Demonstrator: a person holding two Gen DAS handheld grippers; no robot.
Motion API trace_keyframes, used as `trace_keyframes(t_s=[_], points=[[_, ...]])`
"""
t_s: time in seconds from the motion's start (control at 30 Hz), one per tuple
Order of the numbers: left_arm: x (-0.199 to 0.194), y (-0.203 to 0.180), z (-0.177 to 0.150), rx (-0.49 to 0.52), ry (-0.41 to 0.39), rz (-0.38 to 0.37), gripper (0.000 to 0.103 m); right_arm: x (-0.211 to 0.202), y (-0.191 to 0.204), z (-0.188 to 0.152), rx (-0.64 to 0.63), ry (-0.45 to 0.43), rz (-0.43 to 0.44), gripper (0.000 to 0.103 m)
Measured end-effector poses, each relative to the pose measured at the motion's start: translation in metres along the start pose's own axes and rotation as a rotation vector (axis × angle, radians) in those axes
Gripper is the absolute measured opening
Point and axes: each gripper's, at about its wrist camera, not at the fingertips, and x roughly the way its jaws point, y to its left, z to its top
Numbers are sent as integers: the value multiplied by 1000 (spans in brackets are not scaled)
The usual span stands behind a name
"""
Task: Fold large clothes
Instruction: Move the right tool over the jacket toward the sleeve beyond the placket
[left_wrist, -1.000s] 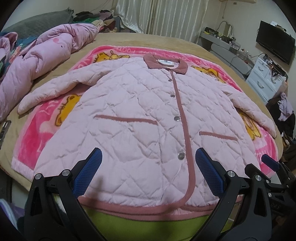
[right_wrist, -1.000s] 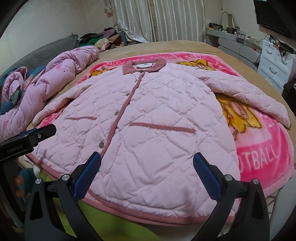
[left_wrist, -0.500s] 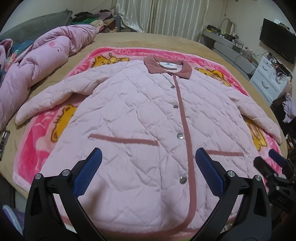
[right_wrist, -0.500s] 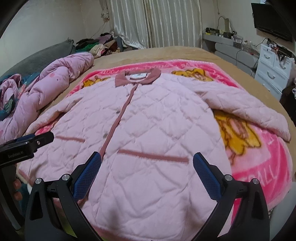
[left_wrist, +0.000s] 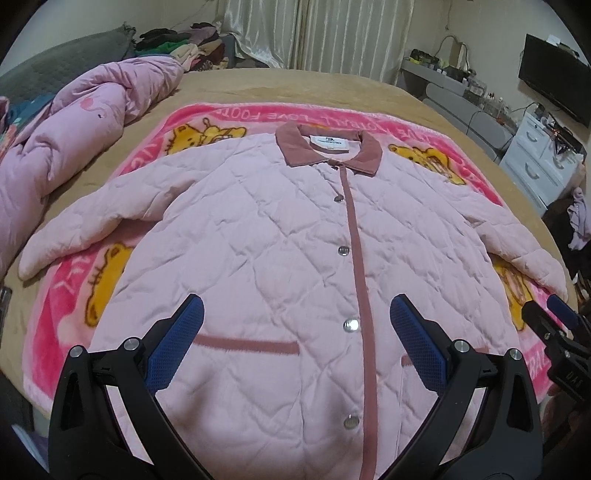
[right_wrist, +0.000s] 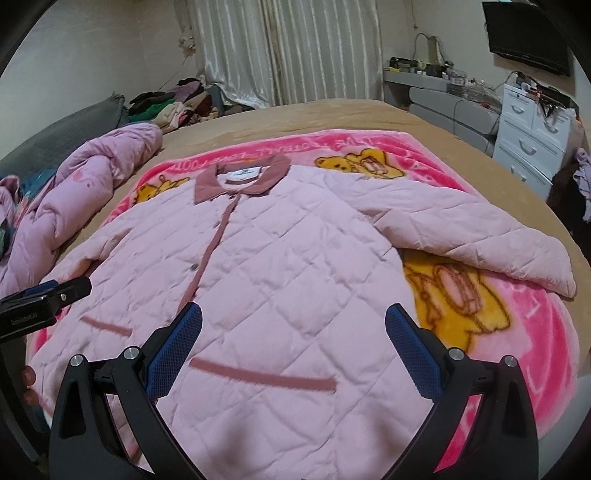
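The fold is not yet begun, judging by the flat garment. A pale pink quilted jacket with a dusty-rose collar is lying buttoned, front up, sleeves spread, on a bright pink cartoon fleece blanket near the bed's near edge. The left tool and right tool are both hovering over the hem area, blue fingers spread wide, holding nothing. Next, each tool probably needs to pinch a sleeve or side edge and carry it inward.
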Motion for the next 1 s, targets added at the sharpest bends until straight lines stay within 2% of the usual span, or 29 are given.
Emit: trace_keyframes(t_s=[0.4, 0.83, 1.0], points=[[33, -14, 28, 21, 45, 5, 95, 34, -44, 24, 89, 6, -93, 99], [75, -28, 60, 29, 87, -15, 95, 63, -130, 41, 275, -9, -221, 99], [94, -38, 70, 46, 100, 0, 95, 69, -164, 45, 351, -10, -252, 99]])
